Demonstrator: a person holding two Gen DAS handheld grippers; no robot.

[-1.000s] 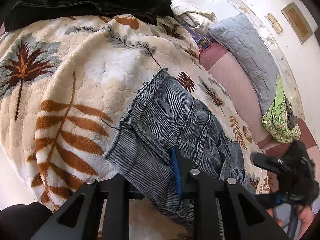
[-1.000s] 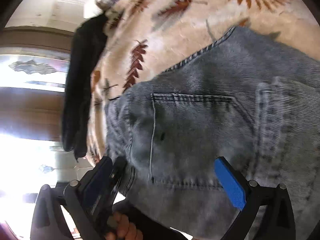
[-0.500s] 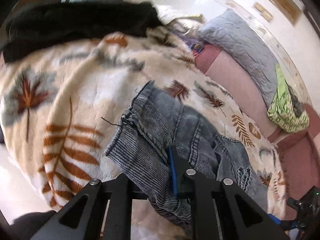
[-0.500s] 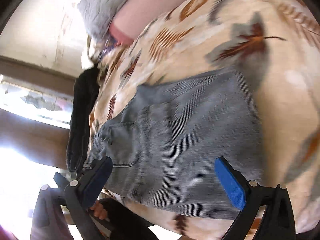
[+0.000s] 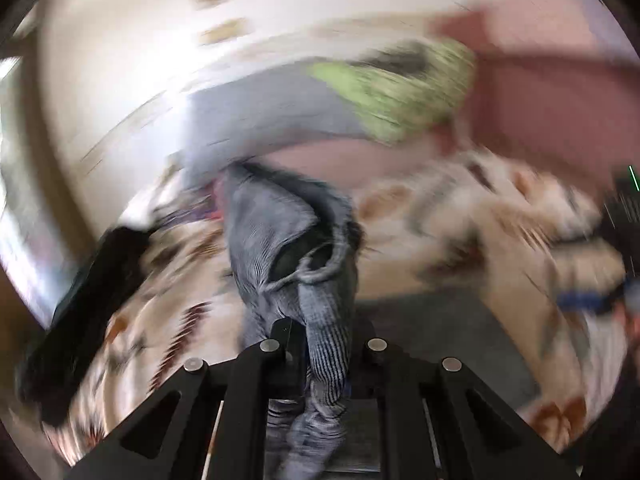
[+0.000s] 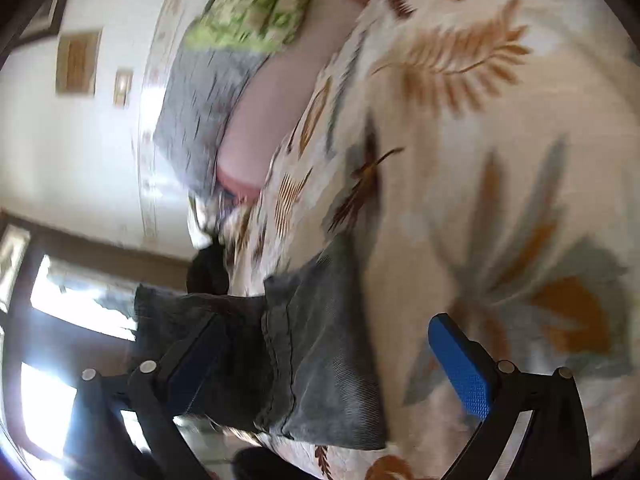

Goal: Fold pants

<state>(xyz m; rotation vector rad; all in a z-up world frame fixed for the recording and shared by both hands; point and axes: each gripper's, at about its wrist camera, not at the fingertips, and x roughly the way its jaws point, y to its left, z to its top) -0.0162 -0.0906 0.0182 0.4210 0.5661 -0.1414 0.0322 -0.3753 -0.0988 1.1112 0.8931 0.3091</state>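
Note:
The grey-blue denim pants point(image 5: 288, 240) hang bunched and lifted in the left wrist view, with my left gripper point(image 5: 324, 344) shut on a fold of the fabric. The picture is heavily blurred by motion. In the right wrist view a fold of the pants point(image 6: 320, 340) lies on the leaf-patterned blanket point(image 6: 500, 160) near its edge. My right gripper point(image 6: 328, 368) stands open above it, its blue pads point(image 6: 460, 368) wide apart and not pressing on the cloth.
A black garment point(image 5: 92, 280) lies on the blanket's left part. A green patterned pillow point(image 5: 400, 88) and a grey pillow point(image 5: 260, 112) rest on the pink sheet by the white wall. A window point(image 6: 60, 300) shows at the left.
My left gripper has pulled the pants' edge up off the blanket and swung and rolled with it. The right gripper has slid along the pants to their edge, staying open.

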